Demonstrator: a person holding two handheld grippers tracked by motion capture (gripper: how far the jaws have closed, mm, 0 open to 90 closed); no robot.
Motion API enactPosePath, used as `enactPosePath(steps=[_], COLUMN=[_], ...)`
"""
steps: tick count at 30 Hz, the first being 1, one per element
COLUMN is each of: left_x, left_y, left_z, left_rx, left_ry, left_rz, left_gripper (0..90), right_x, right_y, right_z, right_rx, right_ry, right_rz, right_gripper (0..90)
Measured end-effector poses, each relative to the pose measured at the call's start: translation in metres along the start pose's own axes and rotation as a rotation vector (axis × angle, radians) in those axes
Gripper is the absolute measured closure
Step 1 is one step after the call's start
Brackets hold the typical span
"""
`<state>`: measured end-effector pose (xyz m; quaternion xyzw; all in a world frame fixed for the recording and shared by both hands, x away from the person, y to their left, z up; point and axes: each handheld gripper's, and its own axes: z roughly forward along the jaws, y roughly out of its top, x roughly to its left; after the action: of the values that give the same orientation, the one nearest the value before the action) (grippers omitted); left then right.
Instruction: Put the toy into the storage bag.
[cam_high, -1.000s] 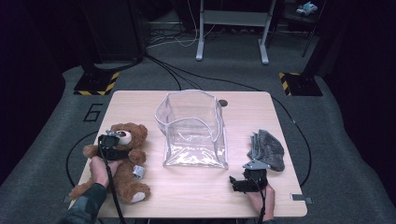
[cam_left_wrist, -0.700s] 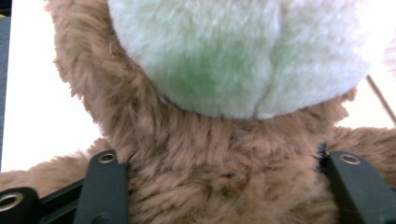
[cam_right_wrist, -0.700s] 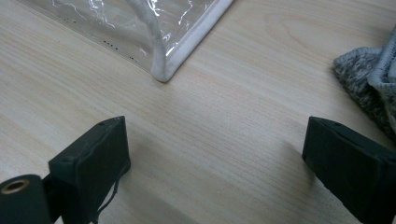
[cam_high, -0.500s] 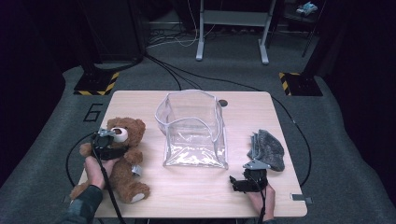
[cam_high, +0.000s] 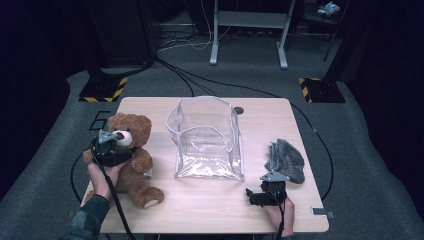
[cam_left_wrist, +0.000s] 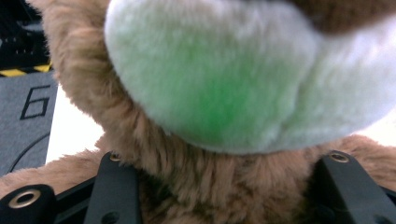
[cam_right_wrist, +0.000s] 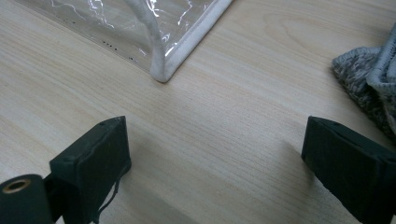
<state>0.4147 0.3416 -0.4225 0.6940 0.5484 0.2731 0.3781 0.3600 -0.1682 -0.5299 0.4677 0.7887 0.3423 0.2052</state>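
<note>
Left gripper (cam_high: 114, 150) clamped on brown plush teddy bear (cam_high: 131, 155), lifting; clear plastic bag (cam_high: 207, 142) still empty; right gripper (cam_right_wrist: 215, 163) spread, idle.

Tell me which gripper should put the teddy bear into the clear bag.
Left. The left gripper is already shut on the teddy bear below its muzzle, beside the clear bag. The right gripper rests open on the table, holding nothing.
</note>
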Motion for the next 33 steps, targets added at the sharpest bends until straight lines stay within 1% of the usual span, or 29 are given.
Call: enactPosePath(steps=[4,5,6,7,8,10,13,18,22,26,29,33], left_x=[-0.001,-0.001,-0.001,-0.002,-0.002,-0.001,0.0,0.0,0.0,0.0,-0.001,-0.001], left_y=[0.007,0.01,0.011,0.013,0.015,0.019,0.025,0.036,0.045,0.054,0.062,0.072], left_z=[-0.003,-0.004,-0.005,-0.005,-0.006,-0.007,-0.009,-0.011,-0.012,-0.012,-0.012,-0.013], left_rx=[-0.043,-0.043,-0.056,-0.068,-0.068,-0.084,-0.116,-0.153,-0.171,-0.177,-0.184,-0.197], left_ry=[0.004,0.003,0.004,0.01,0.01,0.02,0.031,0.043,0.05,0.049,0.055,0.06], left_rz=[0.002,0.003,0.002,-0.001,0.0,-0.002,-0.005,0.007,0.009,0.008,0.01,0.02], left_gripper=[47.1,47.1,47.0,46.9,46.8,46.6,46.5,46.5,46.3,46.2,46.3,46.4], right_x=[0.0,0.0,0.0,0.0,0.0,0.0,0.0,0.0,0.0,0.0,0.0,0.0], right_y=[0.0,0.0,0.0,0.0,0.0,0.0,0.0,0.0,0.0,0.0,0.0,0.0], right_z=[0.0,0.0,0.0,0.0,0.0,0.0,0.0,0.0,0.0,0.0,0.0,0.0], right_rx=[0.0,0.0,0.0,0.0,0.0,0.0,0.0,0.0,0.0,0.0,0.0,0.0], right_ry=[0.0,0.0,0.0,0.0,0.0,0.0,0.0,0.0,0.0,0.0,0.0,0.0], right_rz=[0.0,0.0,0.0,0.0,0.0,0.0,0.0,0.0,0.0,0.0,0.001,0.0], right_gripper=[6.9,6.9,6.9,6.9,6.9,6.9,6.9,6.9,6.9,6.9,6.9,6.9])
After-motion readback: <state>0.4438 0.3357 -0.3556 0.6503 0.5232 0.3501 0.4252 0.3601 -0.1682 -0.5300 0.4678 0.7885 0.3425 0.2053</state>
